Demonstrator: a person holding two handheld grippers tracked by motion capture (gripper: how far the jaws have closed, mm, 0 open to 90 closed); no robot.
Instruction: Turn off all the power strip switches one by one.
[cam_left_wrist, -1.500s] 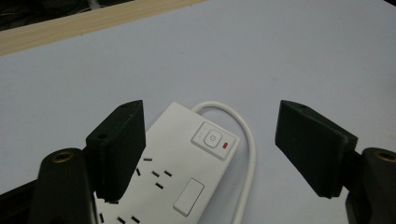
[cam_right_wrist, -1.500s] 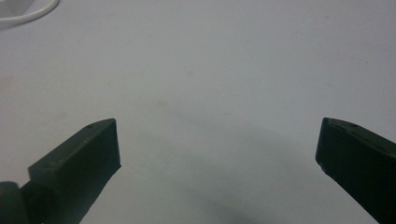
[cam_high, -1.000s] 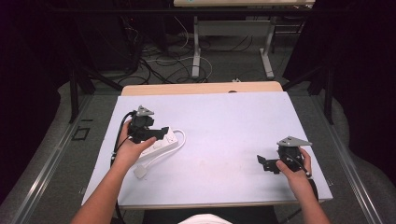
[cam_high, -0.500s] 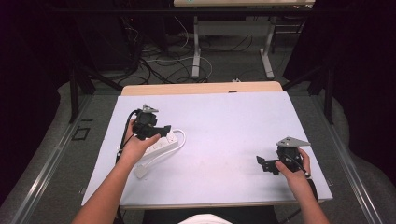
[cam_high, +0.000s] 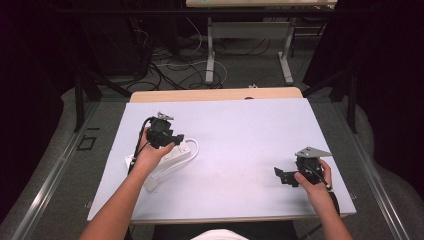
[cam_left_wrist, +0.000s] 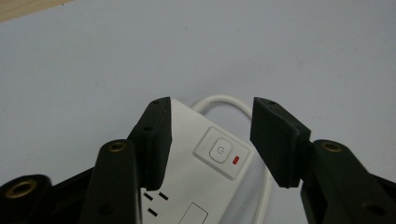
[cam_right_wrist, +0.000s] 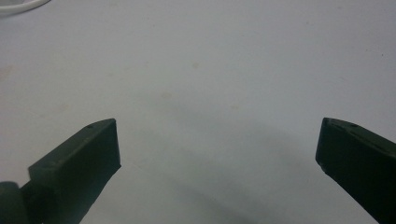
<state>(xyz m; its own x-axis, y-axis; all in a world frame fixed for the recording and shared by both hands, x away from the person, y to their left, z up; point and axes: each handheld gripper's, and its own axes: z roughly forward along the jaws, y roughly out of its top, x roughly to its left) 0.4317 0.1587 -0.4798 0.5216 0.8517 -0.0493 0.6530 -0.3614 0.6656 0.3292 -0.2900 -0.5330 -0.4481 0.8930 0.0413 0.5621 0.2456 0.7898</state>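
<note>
- fingers (cam_left_wrist: 154, 140) of the left gripper (cam_left_wrist: 210, 140) are standing spread, straddling the switch end of the white power strip (cam_left_wrist: 205, 177) lying at the table's (cam_high: 240, 125) left.
- strip is looking rigid and smooth, probably light; gripping across its narrow sides seems best.
- right gripper (cam_high: 286, 176) is hanging wide open over bare table.

The high view is looking forward and down from above the person's side, taking in the whole white table (cam_high: 240, 130). The left gripper view is looking close along its own jaws at the power strip (cam_left_wrist: 205, 172), also lying at the table's left in the high view. The right gripper view is facing bare tabletop at close range.
</note>
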